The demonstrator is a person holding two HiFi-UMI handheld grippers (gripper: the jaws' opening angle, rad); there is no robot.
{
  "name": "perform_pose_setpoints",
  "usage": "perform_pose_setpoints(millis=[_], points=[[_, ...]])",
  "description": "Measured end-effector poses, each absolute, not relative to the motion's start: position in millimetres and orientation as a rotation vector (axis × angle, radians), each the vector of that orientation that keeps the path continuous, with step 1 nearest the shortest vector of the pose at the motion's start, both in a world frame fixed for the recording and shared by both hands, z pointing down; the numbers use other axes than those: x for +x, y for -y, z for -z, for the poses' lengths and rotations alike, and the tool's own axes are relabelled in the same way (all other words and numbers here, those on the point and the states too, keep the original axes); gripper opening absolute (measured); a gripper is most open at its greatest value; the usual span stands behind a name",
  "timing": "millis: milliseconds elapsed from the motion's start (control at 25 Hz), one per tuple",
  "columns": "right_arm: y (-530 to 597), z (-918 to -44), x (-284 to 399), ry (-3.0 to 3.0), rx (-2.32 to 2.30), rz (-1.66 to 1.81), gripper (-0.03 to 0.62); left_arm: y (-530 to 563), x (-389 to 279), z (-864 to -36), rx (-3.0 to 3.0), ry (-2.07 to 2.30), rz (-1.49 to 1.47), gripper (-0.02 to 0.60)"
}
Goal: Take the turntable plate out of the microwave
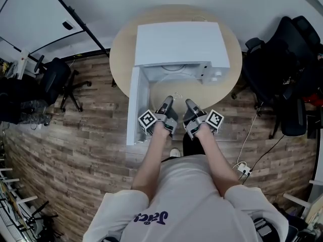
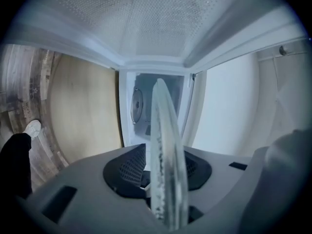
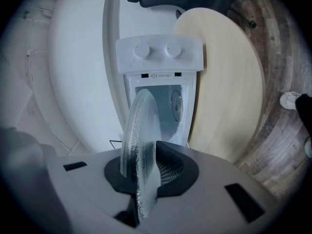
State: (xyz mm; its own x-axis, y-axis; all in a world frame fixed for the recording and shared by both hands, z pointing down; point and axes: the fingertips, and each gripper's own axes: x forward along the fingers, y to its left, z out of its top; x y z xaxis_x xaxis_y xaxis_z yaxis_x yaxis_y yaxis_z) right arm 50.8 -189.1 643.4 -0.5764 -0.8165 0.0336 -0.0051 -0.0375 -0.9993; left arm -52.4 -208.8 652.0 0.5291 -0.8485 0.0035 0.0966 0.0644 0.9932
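The white microwave [image 1: 179, 44] stands on a round wooden table [image 1: 121, 49] with its door [image 1: 136, 105] swung open to the left. The clear glass turntable plate [image 1: 176, 96] hangs level just in front of the open cavity, between both grippers. My right gripper [image 1: 191, 105] is shut on the plate's near rim; the plate [image 3: 141, 140] shows edge-on between its pads. My left gripper [image 1: 168, 104] has the plate's rim [image 2: 163, 145] between its jaws, but the pads stand a little off the glass, so it is open.
Two knobs sit on the microwave's control panel [image 3: 158, 52]. Black office chairs stand at the left [image 1: 55, 79] and the right [image 1: 282, 69] of the table. A white power strip [image 1: 243, 169] with cables lies on the wooden floor at the right.
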Motion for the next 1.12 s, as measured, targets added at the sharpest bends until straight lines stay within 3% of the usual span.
perform_pose_setpoints(millis=[120, 840, 1120], points=[[175.3, -626.9, 55.9, -1.637, -0.870, 1.653, 0.037, 198.5, -51.2, -638.6, 1.345, 0.720, 0.842, 0.073], [140.8, -486.6, 67.5, -1.657, -0.786, 1.533, 0.037, 163.7, -37.6, -480.7, 1.480, 0.669, 0.874, 0.072], [137.7, -464.0, 62.4, -1.740, -0.792, 1.521, 0.037, 157.2, -42.2, -462.3, 1.474, 0.648, 0.919, 0.072]])
